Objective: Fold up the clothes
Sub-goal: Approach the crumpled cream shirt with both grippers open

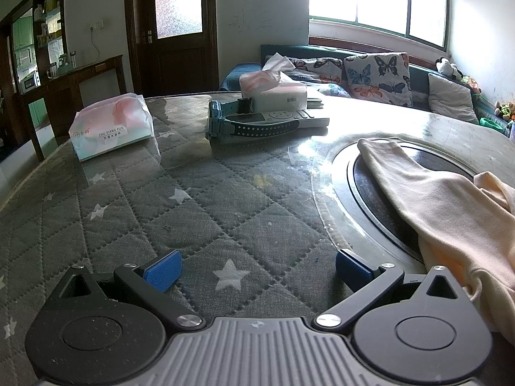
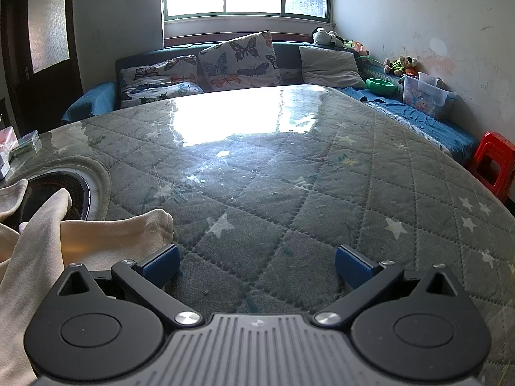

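Left wrist: cream garment (image 1: 450, 212) at 3 o'clock, rumpled, sleeve stretched over surface (image 1: 225, 212); no neat fold visible. Left gripper (image 1: 257, 270), right gripper (image 2: 257, 265) jaws spread, empty.

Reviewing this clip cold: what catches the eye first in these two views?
The cream garment sprawls over the round black inset in the table, between both open grippers, left gripper and right gripper. Behind sit a tissue pack and butterfly cushions under the bright window.

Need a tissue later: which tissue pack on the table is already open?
The far tissue pack beside the remote; a tissue sticks out. The near-left pack looks sealed.
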A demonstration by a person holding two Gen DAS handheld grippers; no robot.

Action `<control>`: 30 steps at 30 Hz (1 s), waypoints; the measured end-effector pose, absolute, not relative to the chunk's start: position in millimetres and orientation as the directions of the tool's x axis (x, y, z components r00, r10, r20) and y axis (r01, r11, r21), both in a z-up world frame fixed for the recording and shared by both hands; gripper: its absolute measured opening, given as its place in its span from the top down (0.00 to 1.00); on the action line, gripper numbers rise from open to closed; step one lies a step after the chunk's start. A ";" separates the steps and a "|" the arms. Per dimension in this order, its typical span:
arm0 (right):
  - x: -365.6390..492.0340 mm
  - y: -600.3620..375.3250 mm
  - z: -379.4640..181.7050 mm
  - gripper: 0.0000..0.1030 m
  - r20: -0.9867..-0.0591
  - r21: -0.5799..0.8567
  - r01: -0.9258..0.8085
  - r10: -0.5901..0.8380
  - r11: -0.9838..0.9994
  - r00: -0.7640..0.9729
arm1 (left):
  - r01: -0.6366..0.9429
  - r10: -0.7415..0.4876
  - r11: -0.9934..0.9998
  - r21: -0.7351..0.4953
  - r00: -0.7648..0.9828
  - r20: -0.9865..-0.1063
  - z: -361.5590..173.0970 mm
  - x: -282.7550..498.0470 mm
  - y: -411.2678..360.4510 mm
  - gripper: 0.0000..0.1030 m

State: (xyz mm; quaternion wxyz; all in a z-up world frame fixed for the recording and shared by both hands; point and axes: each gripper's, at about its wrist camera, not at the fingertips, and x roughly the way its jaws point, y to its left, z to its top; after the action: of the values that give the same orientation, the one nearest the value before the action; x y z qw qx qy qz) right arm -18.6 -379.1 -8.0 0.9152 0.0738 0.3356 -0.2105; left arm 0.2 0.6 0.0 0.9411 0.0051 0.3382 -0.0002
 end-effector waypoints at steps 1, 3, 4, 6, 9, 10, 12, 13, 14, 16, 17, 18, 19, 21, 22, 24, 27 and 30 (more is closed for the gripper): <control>-20.0 -378.5 -7.4 0.00 -0.646 -0.007 0.429 -0.332 0.903 0.688 | 0.003 0.003 1.000 0.009 0.771 -0.637 -0.1 0.4 1.2 0.00; -22.8 -377.5 -6.4 0.00 -0.646 -0.010 0.417 -0.324 0.909 0.691 | 0.000 0.004 1.000 0.007 0.769 -0.639 -0.2 0.7 2.3 0.00; -24.3 -376.9 -5.9 0.00 -0.646 -0.011 0.411 -0.320 0.912 0.693 | -0.001 0.005 1.000 0.006 0.768 -0.640 -0.2 0.9 2.9 0.00; -27.1 -375.9 -4.9 0.00 -0.647 -0.013 0.399 -0.312 0.917 0.696 | -0.010 0.011 1.000 0.005 0.765 -0.644 -0.3 1.0 2.6 0.00; -31.4 -374.3 -3.4 0.00 -0.647 -0.016 0.380 -0.300 0.925 0.701 | -0.020 0.019 1.000 0.005 0.757 -0.654 -0.4 -0.6 0.1 0.00; -32.8 -373.7 -2.9 0.00 -0.647 -0.017 0.374 -0.296 0.927 0.702 | -0.019 0.017 1.000 0.005 0.754 -0.657 -0.2 -2.2 -1.0 0.00; -35.7 -372.7 -1.8 0.00 -0.648 -0.020 0.362 -0.287 0.932 0.705 | -0.014 0.014 1.000 0.005 0.746 -0.666 1.3 -8.3 -4.5 0.00; -37.1 -372.1 -1.3 0.00 -0.648 -0.021 0.356 -0.283 0.934 0.707 | -0.012 0.012 1.000 0.005 0.742 -0.670 2.1 -11.4 -6.2 0.00; -38.7 -371.4 -0.7 0.00 -0.649 -0.022 0.349 -0.279 0.937 0.708 | -0.009 0.010 1.000 0.005 0.738 -0.675 2.8 -14.6 -8.0 0.00; -44.6 -366.5 3.2 0.00 -0.653 -0.031 0.323 -0.264 0.946 0.710 | 0.007 -0.007 1.000 -0.002 0.731 -0.683 3.9 -21.3 -11.1 0.00; -47.0 -365.0 4.3 0.00 -0.654 -0.031 0.314 -0.256 0.949 0.711 | 0.016 -0.016 1.000 -0.006 0.727 -0.687 4.7 -24.9 -13.0 0.00; -49.5 -363.2 5.7 0.00 -0.656 -0.031 0.304 -0.249 0.952 0.713 | 0.023 -0.023 1.000 -0.009 0.723 -0.691 5.4 -28.3 -14.9 0.00; -53.1 -360.3 8.6 0.00 -0.656 -0.032 0.292 -0.240 0.956 0.716 | 0.029 -0.027 1.000 -0.009 0.721 -0.693 5.9 -31.9 -17.1 0.00; -59.2 -357.4 11.9 0.00 -0.650 -0.034 0.279 -0.234 0.960 0.723 | 0.041 -0.036 0.999 -0.010 0.718 -0.695 7.9 -39.1 -23.3 0.00; -63.3 -354.9 14.8 0.00 -0.646 -0.034 0.268 -0.226 0.963 0.729 | 0.048 -0.041 0.999 -0.010 0.719 -0.694 9.4 -42.9 -25.9 0.00; -67.9 -354.0 17.2 0.00 -0.644 -0.025 0.248 -0.205 0.968 0.737 | 0.062 -0.051 0.998 -0.010 0.719 -0.693 12.4 -50.4 -31.3 0.00; -77.0 -349.8 21.8 0.00 -0.643 -0.018 0.216 -0.176 0.976 0.745 | 0.082 -0.066 0.997 -0.010 0.721 -0.690 17.0 -61.7 -39.3 0.00; -88.9 -342.1 26.8 0.00 -0.632 -0.014 0.167 -0.138 0.986 0.762 | 0.099 -0.084 0.995 -0.017 0.725 -0.684 23.1 -72.9 -46.6 0.00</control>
State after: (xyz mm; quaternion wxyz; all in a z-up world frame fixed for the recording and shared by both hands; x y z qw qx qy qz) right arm -88.9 -342.1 26.8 0.9384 0.0217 0.3351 -0.0812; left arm -72.9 -46.6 23.1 0.9286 0.0103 0.3677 -0.0493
